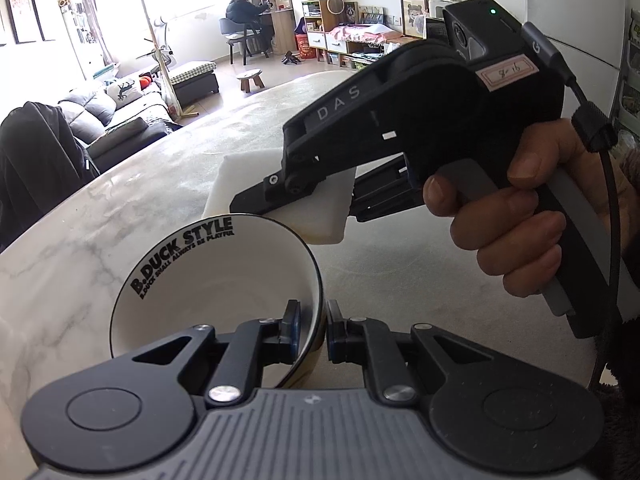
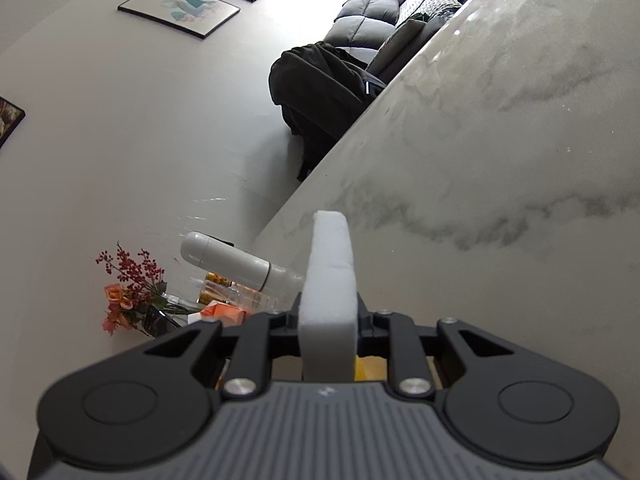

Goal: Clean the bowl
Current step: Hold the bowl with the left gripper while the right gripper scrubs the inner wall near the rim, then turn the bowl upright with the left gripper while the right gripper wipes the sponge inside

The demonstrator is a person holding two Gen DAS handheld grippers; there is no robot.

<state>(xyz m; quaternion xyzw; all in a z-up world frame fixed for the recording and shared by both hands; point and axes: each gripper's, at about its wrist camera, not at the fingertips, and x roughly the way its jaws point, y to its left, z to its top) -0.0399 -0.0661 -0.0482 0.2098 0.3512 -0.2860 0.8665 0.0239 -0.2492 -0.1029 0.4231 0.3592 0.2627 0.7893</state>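
While the bowl [image 1: 216, 280] is held tilted above the marble table [image 1: 100, 216], its rim pinched between the narrow-set jaws of the left gripper [image 1: 312, 332] with one pad inside the wall and one outside, its open mouth is turned up and away toward the sponge [image 1: 280, 200]. The white sponge is clamped edge-on in the right gripper [image 2: 328, 312], whose jaws are drawn in tight on its two flat faces, as is shown plainly in the right wrist view, where the sponge [image 2: 330, 264] stands as a thin upright slab pointing forward along the fingers. In the left wrist view the sponge is seen just beyond the far rim of the bowl, near it or perhaps touching; contact cannot be told. The long axis of the sponge is laid roughly across the rim rather than down into the hollow. The coming move is judged to turn on this: the sponge must be brought over the rim and down into the printed inner wall, the right hand [image 1: 516, 224] being the one that carries the motion.
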